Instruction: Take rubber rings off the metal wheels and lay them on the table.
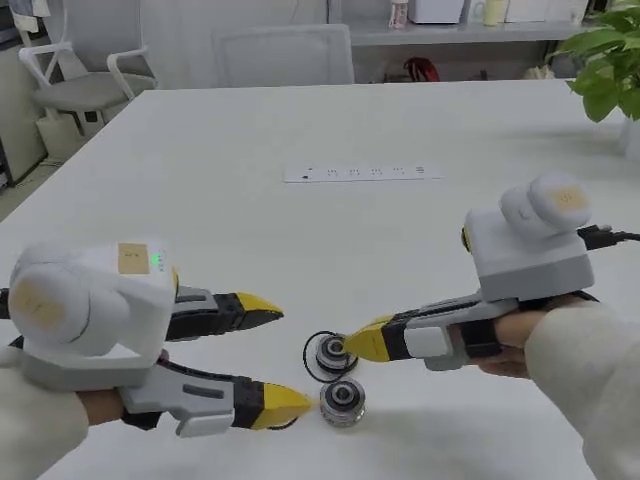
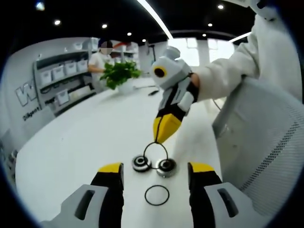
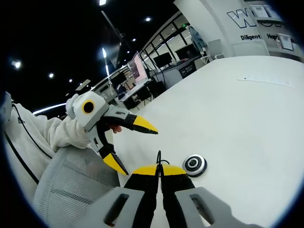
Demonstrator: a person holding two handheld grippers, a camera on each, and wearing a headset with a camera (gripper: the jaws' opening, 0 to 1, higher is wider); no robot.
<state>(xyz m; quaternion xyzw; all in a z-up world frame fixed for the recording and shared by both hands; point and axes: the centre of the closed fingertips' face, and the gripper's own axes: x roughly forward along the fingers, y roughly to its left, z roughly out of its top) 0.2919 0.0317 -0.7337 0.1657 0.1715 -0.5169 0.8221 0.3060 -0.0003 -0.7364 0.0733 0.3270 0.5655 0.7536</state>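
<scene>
Two small metal wheels sit side by side on the white table, and both wheels also show in the left gripper view. My right gripper is shut on a thin black rubber ring that loops down to the far wheel. My left gripper is open just left of the wheels, holding nothing. A second loose ring lies flat on the table between its jaws. One wheel lies right of the right gripper's tips.
A white power strip lies mid-table. A green plant stands at the far right corner. Chairs stand beyond the far edge. A person stands by shelves in the background.
</scene>
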